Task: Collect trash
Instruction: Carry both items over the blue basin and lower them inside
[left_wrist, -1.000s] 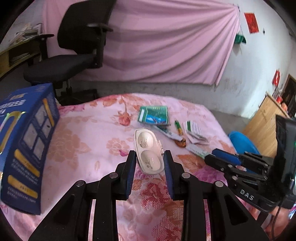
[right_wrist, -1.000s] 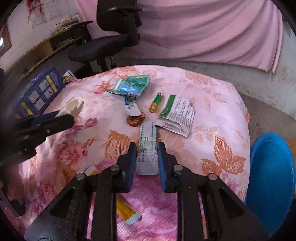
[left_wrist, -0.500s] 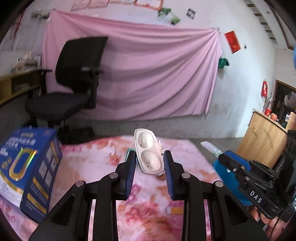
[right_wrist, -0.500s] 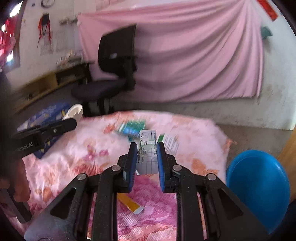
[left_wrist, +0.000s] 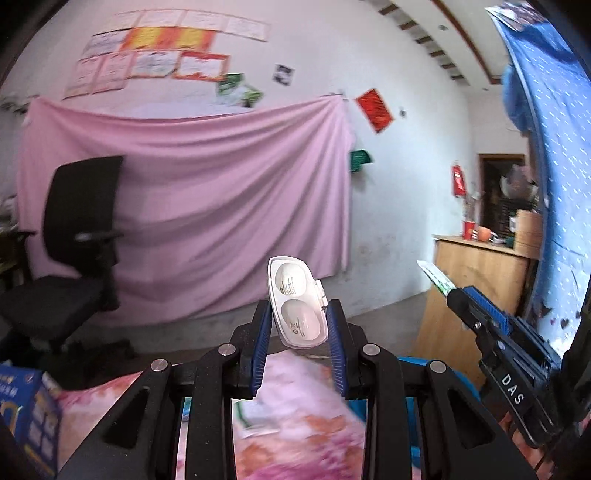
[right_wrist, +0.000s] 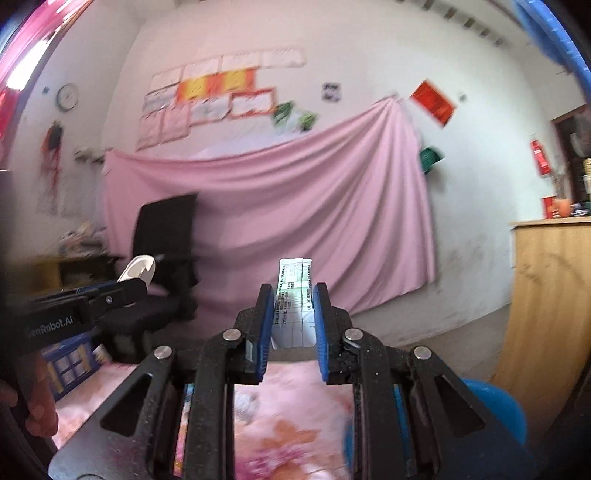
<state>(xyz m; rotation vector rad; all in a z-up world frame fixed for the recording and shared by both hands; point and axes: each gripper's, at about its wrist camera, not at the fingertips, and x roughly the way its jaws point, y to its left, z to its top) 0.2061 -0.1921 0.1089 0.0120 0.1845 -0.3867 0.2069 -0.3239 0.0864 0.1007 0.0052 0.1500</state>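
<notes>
Right wrist: right tongs (right_wrist: 293, 306) pinch blister strip (right_wrist: 295, 295), long axis straight ahead; blue bin (right_wrist: 495, 410) lies low right, nearer this hand. Left tongs (left_wrist: 298, 325) pinch white case (left_wrist: 297, 302), raised.

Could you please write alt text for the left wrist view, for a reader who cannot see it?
The left gripper holds a white two-cup blister pack upright between its blue fingers, raised above a floral pink cloth. Behind hang a pink curtain and a black office chair; the right gripper enters at right.
</notes>
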